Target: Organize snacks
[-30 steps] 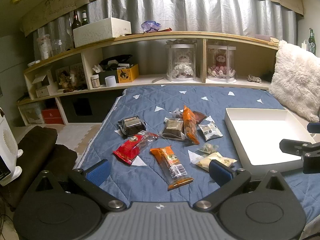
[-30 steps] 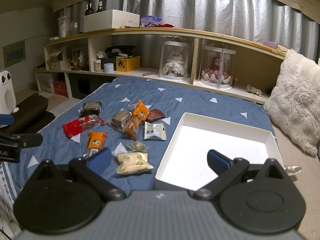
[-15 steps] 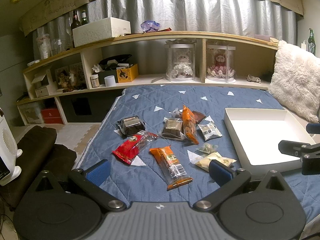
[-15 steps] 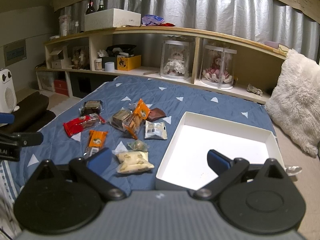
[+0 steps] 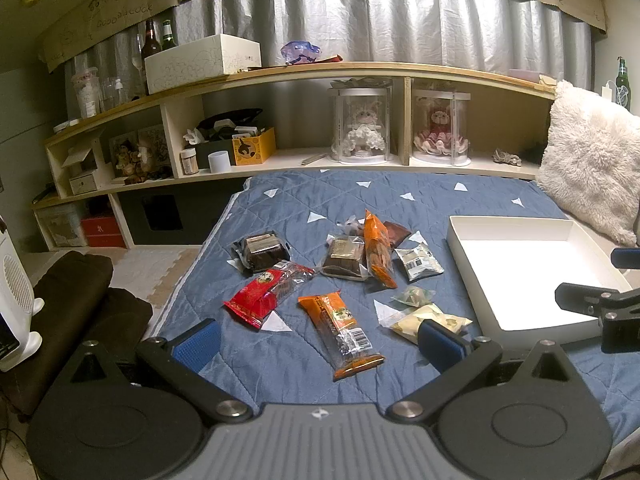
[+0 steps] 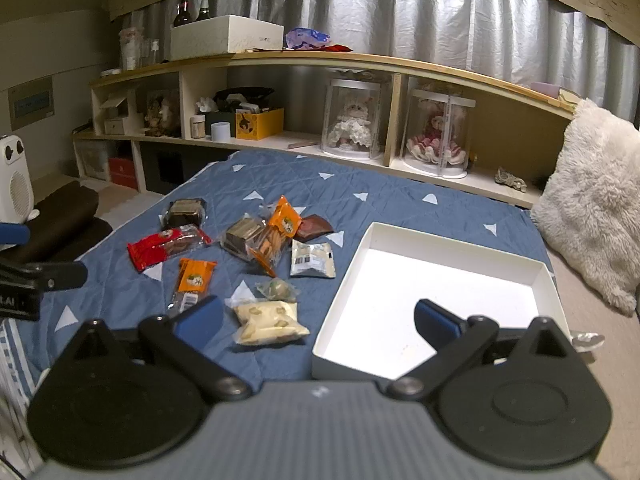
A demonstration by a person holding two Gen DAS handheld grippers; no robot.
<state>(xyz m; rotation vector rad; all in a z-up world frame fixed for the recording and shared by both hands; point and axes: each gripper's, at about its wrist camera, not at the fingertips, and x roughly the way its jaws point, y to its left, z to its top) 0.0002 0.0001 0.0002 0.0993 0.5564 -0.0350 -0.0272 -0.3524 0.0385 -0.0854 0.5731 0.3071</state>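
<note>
Several snack packets lie on the blue quilt [image 5: 400,200]: a red packet [image 5: 266,292], an orange bar [image 5: 340,328], a tall orange bag [image 5: 376,248], two dark cakes [image 5: 262,250], a silver sachet [image 5: 418,264] and a pale bag [image 5: 420,318]. An empty white tray [image 5: 520,272] sits to their right; it also shows in the right wrist view [image 6: 432,296]. My left gripper [image 5: 320,344] is open and empty, above the orange bar. My right gripper [image 6: 316,320] is open and empty, between the pale bag [image 6: 268,320] and the tray.
A wooden shelf unit [image 5: 320,76] with dolls in clear cases stands behind the bed. A fluffy white pillow [image 5: 592,156] lies at the right. A white heater [image 5: 12,296] and dark cushions [image 5: 72,300] sit on the floor at the left.
The right gripper has drifted slightly forward and left towards the snacks. The left gripper has barely moved. No snack has moved.
</note>
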